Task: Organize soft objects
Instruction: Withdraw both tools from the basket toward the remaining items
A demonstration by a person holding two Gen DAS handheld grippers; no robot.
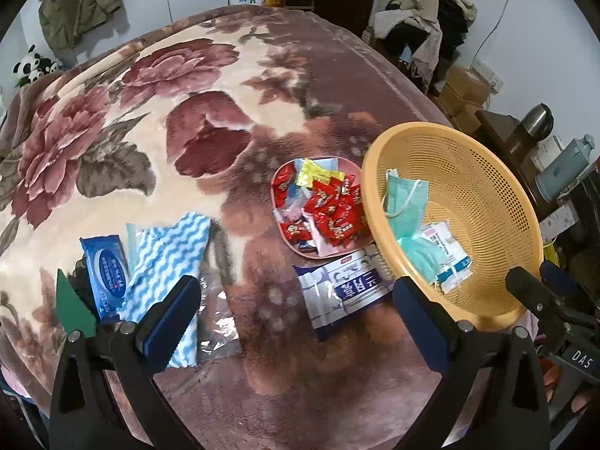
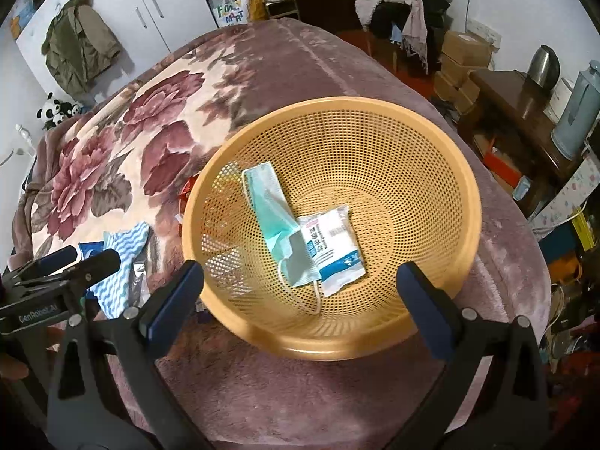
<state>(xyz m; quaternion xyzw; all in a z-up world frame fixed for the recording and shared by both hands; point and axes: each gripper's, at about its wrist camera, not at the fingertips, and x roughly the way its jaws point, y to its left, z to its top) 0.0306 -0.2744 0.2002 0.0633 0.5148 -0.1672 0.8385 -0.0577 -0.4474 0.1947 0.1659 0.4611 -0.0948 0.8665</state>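
Both grippers spread wide, holding nothing. Right gripper (image 2: 300, 300) hovers over near rim of orange basket (image 2: 465, 202); green mask (image 2: 272, 210) + white packet (image 2: 333, 247) lie inside, just ahead of its fingers. Left gripper (image 1: 296, 315) above blue-white pack (image 1: 343, 292); candy plate (image 1: 279, 183) ahead, wavy cloth (image 1: 168, 255) by left finger
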